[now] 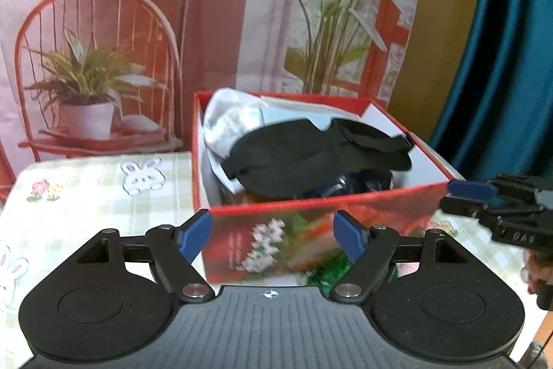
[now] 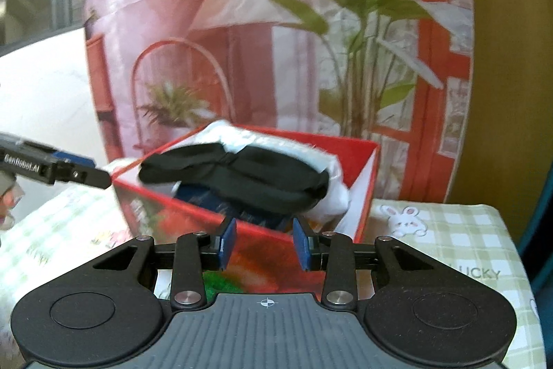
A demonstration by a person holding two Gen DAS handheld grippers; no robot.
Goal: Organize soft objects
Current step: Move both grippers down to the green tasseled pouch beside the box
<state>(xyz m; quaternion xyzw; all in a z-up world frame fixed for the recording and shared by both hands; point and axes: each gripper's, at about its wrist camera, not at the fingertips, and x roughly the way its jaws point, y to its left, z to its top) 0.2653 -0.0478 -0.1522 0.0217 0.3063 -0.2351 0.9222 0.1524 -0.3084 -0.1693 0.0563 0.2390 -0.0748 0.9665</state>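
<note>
- the soft stuff is already sitting in the red box (image 1: 321, 206): a black eye mask (image 1: 311, 158) lies draped across the top, with white fabric (image 1: 224, 120) bunched behind it at the far-left corner and something dark blue underneath.
- left gripper (image 1: 273, 232) is spread wide with nothing between the blue pads, hovering just in front of the box's near wall.
- right gripper (image 2: 264, 242) is also empty, jaws parted but narrower, aimed at the box's near edge from the other side.
- what could go wrong, my guess: the pile looks heaped up to the rim, and in the right view one end of the mask pokes over the box's left corner. bump the wall with either tool and that end could slide out onto the checked tablecloth (image 1: 86, 192).
- the box looks like light cardboard, so a push from one side only would probably shove or tip it rather than pack anything down. both tools are close to it, so they could also knock into each other.
- pinching the mask might drag the white fabric up with it, since they're touching.
- hard to make out: both views are a bit motion-blurred, the box's bottom is hidden, and i can't tell what the dark blue item is.
- the table's near part is cut off by the gripper bodies, so any loose items there wouldn't show.
</note>
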